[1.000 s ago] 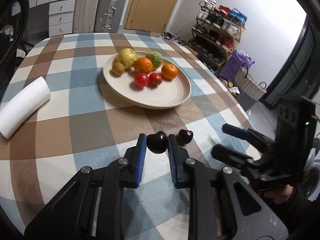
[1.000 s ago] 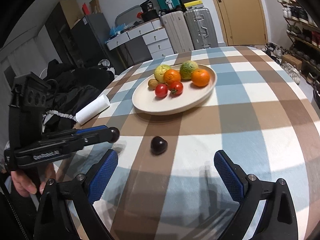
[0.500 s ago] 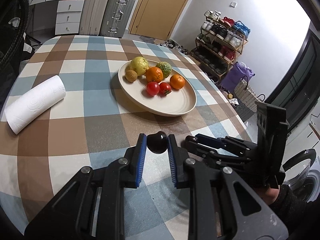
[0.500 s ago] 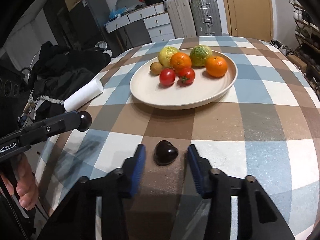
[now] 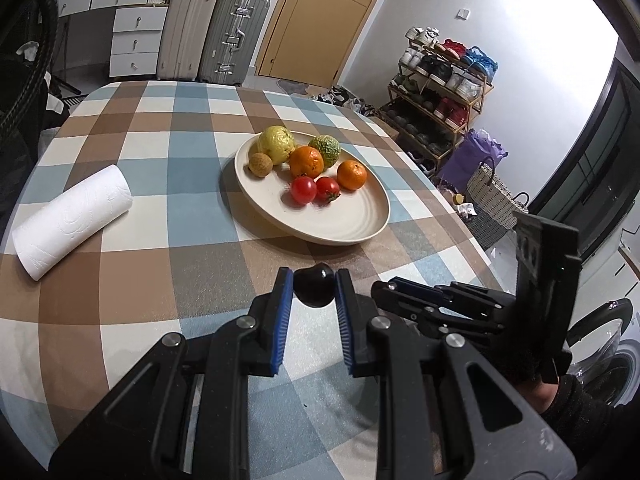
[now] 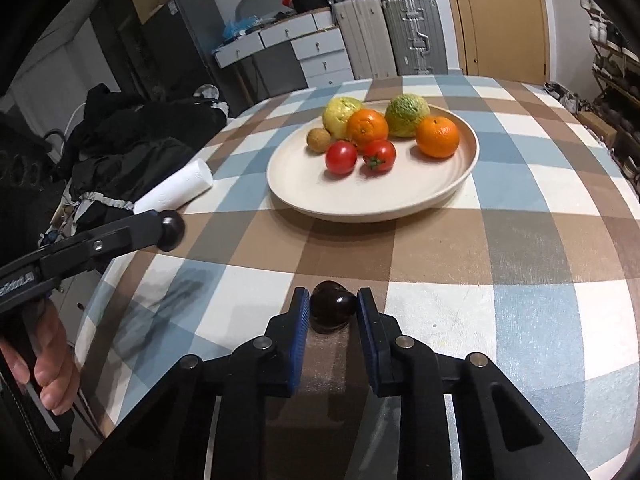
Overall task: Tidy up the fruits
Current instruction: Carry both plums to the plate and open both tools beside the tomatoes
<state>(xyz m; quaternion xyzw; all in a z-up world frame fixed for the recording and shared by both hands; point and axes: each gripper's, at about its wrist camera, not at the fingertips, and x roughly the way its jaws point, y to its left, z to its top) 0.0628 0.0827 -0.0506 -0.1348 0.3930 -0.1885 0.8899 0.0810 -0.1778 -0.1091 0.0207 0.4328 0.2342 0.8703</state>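
Two small dark, glossy fruits are in play. One dark fruit [image 5: 314, 290] hangs above the checked tablecloth, pinched between the blue pads of my left gripper [image 5: 314, 280], which is shut on it. The other dark fruit [image 6: 333, 308] rests on the cloth, and my right gripper [image 6: 333, 295] is shut on it with both pads against its sides. In the right wrist view the left gripper [image 6: 162, 226] reaches in from the left with its dark fruit [image 6: 173, 230] at the tip. Beyond both stands a cream plate [image 5: 360, 232] [image 6: 360, 200] with oranges, tomatoes and other fruit.
A white paper towel roll [image 5: 74, 220] [image 6: 176, 194] lies on the table's left side. The right gripper's body [image 5: 440, 304] sits close beside my left fingers. Off the table are a dark coat [image 6: 132, 148], suitcases [image 5: 232, 36] and a shoe rack [image 5: 440, 92].
The right gripper came in over the dark fruit on the cloth and its wide-open jaws shut on it. The left gripper kept its hold on its own fruit.
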